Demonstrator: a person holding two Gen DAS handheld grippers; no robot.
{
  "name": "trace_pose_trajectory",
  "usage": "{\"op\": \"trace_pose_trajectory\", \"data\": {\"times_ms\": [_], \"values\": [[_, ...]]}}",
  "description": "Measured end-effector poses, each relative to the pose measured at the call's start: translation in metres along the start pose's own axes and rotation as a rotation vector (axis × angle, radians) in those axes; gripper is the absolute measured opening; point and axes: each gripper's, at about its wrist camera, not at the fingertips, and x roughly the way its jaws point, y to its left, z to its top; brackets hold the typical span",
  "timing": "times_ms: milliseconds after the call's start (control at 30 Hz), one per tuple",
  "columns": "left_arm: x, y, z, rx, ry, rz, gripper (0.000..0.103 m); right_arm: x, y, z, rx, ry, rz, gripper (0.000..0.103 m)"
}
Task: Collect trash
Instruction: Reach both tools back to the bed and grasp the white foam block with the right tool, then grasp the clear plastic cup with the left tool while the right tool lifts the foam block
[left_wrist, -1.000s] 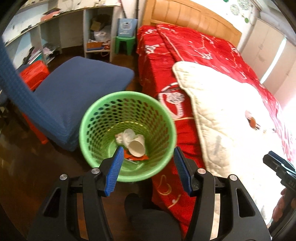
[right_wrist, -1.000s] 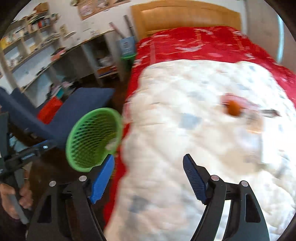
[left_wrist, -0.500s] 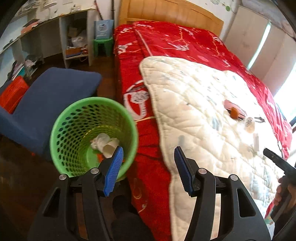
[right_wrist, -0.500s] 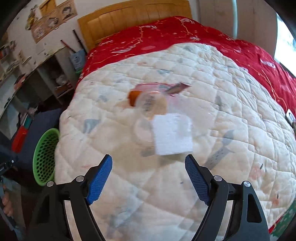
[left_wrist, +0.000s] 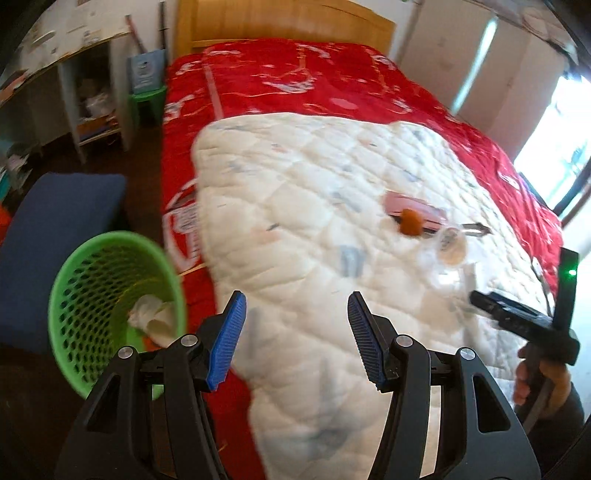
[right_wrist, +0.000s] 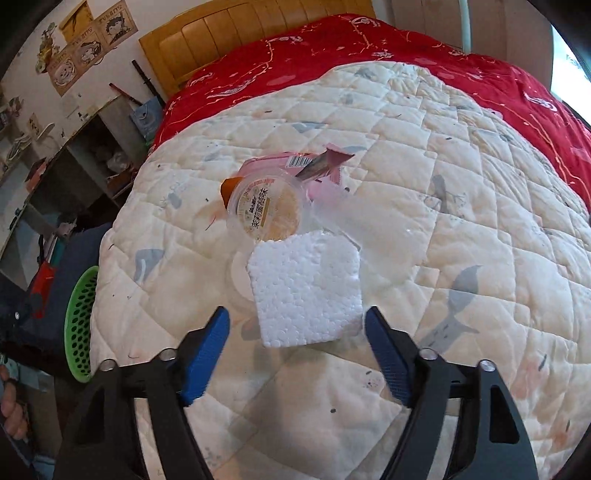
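Both empty with jaws spread, the right gripper (right_wrist: 297, 345) straddled the foam block (right_wrist: 304, 290) for pickup while the left gripper (left_wrist: 293, 339) waited beside the green basket (left_wrist: 79, 295), kept near that block for dumping.

Left wrist view: motion blur smears the trash cluster (left_wrist: 424, 225) on the quilt (left_wrist: 295, 221); individual pieces cannot be separated. The green basket (left_wrist: 74, 280) contents are blurred, possibly crumpled paper. Right wrist view: the basket (right_wrist: 79, 325) is mostly hidden behind the quilt (right_wrist: 461, 258) edge. A foam square (right_wrist: 306, 291) covers part of the clear lidded cup (right_wrist: 267, 206).
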Motion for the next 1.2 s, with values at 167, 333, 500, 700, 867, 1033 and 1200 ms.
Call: {"op": "trace_pose_trajectory", "data": {"times_ms": [167,333,500,700,867,1033,1200], "values": [[0.018,-0.034,0.013,0.078,0.016,-0.062,0.057,0.000,-0.002,-0.003,-0.011,0.007,0.002,0.055],[0.041,-0.070,0.025,0.142,0.037,-0.142,0.055,-0.011,-0.005,-0.008,-0.022,-0.004,0.008,0.055],[0.067,-0.106,0.030,0.213,0.068,-0.191,0.052,-0.027,-0.010,-0.014,-0.030,-0.022,0.017,0.055],[0.089,-0.131,0.035,0.248,0.092,-0.234,0.050,-0.039,-0.016,-0.022,-0.029,-0.028,0.024,0.055],[0.110,-0.144,0.042,0.256,0.114,-0.248,0.047,-0.043,-0.020,-0.026,-0.021,-0.030,0.032,0.055],[0.125,-0.152,0.047,0.250,0.128,-0.274,0.045,-0.043,-0.021,-0.030,-0.024,-0.030,0.027,0.055],[0.136,-0.159,0.049,0.249,0.136,-0.285,0.044,-0.044,-0.024,-0.034,-0.018,-0.027,0.030,0.055]]}}
